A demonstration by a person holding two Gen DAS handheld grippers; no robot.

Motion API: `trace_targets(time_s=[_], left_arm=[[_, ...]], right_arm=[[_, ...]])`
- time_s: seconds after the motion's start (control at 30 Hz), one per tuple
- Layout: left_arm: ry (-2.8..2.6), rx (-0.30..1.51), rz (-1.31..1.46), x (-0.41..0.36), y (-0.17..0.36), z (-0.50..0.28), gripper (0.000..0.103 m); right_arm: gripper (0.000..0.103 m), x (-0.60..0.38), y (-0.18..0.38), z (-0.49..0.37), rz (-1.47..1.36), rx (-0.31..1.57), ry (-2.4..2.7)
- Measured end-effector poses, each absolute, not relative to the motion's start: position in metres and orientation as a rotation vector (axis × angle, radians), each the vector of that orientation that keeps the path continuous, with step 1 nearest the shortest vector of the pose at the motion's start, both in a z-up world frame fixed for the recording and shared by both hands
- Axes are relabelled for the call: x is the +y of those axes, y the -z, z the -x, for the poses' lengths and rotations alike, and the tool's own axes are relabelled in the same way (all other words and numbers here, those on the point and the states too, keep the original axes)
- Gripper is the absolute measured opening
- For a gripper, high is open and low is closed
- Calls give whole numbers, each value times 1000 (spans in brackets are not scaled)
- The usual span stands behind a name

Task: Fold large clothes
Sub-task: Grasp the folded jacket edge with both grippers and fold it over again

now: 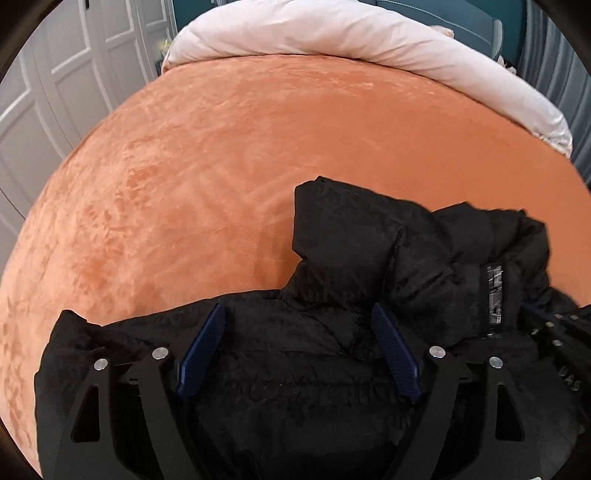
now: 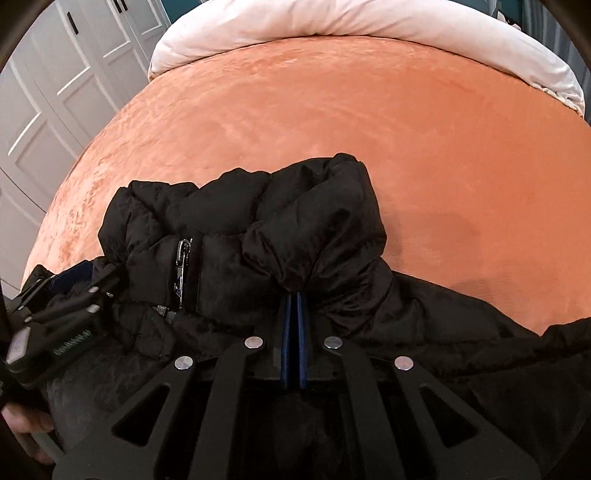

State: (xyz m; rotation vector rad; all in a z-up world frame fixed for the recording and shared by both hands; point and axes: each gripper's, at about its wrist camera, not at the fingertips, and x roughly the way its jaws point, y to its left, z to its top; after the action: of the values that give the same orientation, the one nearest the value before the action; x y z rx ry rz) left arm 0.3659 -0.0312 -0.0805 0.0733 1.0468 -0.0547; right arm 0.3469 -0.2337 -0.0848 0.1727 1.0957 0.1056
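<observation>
While your black puffer jacket (image 2: 258,236) lies bunched on the orange bed cover (image 2: 369,122), your right gripper (image 2: 293,295) has its two blue fingers (image 2: 284,332) pressed together, pinching a fold of the jacket just below its puffy collar. From that wrist view, the collar rises in a rolled hump ahead of the fingers, and a metal zipper pull (image 2: 181,266) hangs to the left of them. Your left gripper (image 1: 297,312) has its blue fingers (image 1: 201,350) spread wide apart above the jacket's dark fabric; nothing is pinched between them, and you cannot tell whether the tips touch the cloth. In the left wrist view, the jacket (image 1: 369,251) fills the near part of the bed, with a raised flap ahead and a label strip (image 1: 494,299) to the right. A white duvet (image 1: 332,33) is heaped along the far edge of the bed, and white panelled wardrobe doors (image 2: 55,85) stand off to the left.
</observation>
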Motion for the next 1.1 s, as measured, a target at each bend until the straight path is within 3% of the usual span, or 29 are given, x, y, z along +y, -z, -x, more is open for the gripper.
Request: trace_targets(time_s=[0.13, 0.23, 0.33, 0.6, 0.73, 0.93, 1.03, 1.1], left_arm=[[53, 1053, -84, -28, 77, -365, 81], [70, 1037, -14, -9, 47, -347, 70], [73, 959, 42, 10, 14, -307, 70], [23, 952, -40, 18, 36, -259, 74], [3, 948, -89, 11, 46, -262, 75], [-7, 926, 27, 55, 6, -249, 75], [-99, 951, 51, 83, 10, -257, 74], [-134, 1025, 86, 98, 32, -265, 77]], right_arm=[[1, -231, 71, -344, -134, 1087, -78], [6, -230, 22, -307, -149, 983, -115], [6, -215, -9, -262, -116, 928, -195], [5, -180, 46, -238, -10, 1023, -195], [4, -179, 42, -246, -18, 1054, -198], [6, -260, -16, -225, -147, 941, -57], [9, -327, -10, -229, -226, 960, 128], [5, -360, 13, -235, -292, 1020, 197]])
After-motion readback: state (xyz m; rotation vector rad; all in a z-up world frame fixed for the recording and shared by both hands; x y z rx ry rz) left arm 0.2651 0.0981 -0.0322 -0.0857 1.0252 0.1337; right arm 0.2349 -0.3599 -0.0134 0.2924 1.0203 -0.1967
